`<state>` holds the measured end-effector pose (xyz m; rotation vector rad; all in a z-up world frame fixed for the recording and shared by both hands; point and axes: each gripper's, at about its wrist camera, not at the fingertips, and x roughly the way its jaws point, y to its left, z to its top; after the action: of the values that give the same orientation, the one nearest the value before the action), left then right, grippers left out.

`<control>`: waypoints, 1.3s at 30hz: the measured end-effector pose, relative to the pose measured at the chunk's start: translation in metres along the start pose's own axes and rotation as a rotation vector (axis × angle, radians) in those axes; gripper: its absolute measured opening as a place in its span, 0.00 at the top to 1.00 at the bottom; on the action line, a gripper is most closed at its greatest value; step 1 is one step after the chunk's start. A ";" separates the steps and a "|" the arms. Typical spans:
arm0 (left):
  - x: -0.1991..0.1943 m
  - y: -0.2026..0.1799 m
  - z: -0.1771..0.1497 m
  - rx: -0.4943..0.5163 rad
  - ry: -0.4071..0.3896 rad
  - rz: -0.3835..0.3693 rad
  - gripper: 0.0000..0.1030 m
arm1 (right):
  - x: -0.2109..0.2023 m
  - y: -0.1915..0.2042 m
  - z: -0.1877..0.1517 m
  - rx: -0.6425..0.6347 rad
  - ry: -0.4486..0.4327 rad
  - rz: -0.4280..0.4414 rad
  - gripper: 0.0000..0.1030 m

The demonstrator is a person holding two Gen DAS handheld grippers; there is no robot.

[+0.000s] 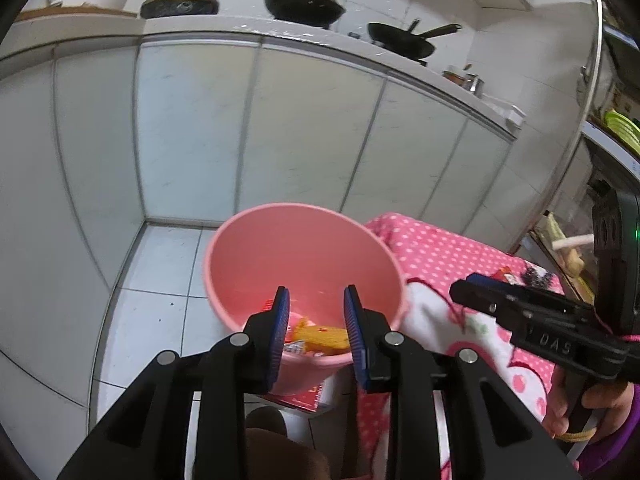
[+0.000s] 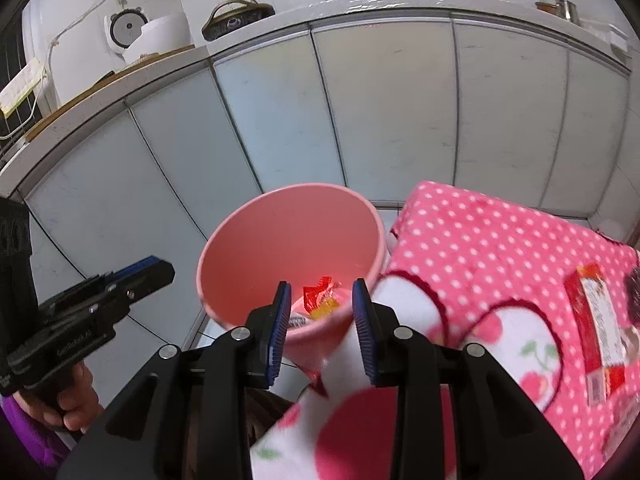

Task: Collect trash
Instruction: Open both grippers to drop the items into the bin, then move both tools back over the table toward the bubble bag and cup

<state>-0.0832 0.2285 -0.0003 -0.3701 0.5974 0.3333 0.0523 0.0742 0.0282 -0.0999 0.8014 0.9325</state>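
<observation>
Kitchen floor: pink bin (image 1: 304, 248), wrappers (image 1: 320, 338) inside.

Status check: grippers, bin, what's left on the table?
Both grippers, left and right, open, empty over pink bin. Wrappers in bin. Red packet left on dotted cloth. Path clear.

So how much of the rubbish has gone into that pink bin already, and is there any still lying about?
Done: several wrappers, red and yellow, lie at the bottom of the round pink plastic bin. In hand: nothing; the left gripper and right gripper both hover open and empty above the bin. Left: a flat red and white packet and something dark beside it, hard to make out, remain on the pink polka-dot cloth.
</observation>
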 end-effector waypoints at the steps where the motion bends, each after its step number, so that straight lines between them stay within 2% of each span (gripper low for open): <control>1: -0.001 -0.004 0.000 0.006 -0.001 -0.007 0.74 | -0.007 -0.002 -0.004 -0.001 -0.004 -0.007 0.69; 6: -0.006 -0.031 -0.001 0.036 0.002 -0.052 0.74 | -0.037 -0.015 -0.022 0.002 -0.022 -0.041 0.69; 10: -0.005 -0.054 -0.004 0.068 0.020 -0.087 0.73 | -0.060 -0.034 -0.038 0.051 -0.024 -0.060 0.67; 13: -0.005 -0.069 -0.007 0.079 0.039 -0.115 0.67 | -0.074 -0.050 -0.050 0.091 -0.036 -0.078 0.61; 18: -0.003 -0.089 -0.009 0.112 0.074 -0.147 0.67 | -0.100 -0.082 -0.072 0.166 -0.065 -0.128 0.60; 28: 0.007 -0.141 -0.014 0.218 0.104 -0.191 0.67 | -0.153 -0.161 -0.117 0.357 -0.151 -0.342 0.60; 34: 0.020 -0.171 -0.015 0.272 0.121 -0.226 0.67 | -0.171 -0.205 -0.144 0.541 -0.172 -0.376 0.60; 39: 0.037 -0.196 -0.019 0.304 0.157 -0.258 0.67 | -0.161 -0.226 -0.152 0.637 -0.139 -0.349 0.60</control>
<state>0.0164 0.0551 0.0101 -0.1779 0.7336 -0.0360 0.0807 -0.2347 -0.0316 0.3674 0.8831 0.3229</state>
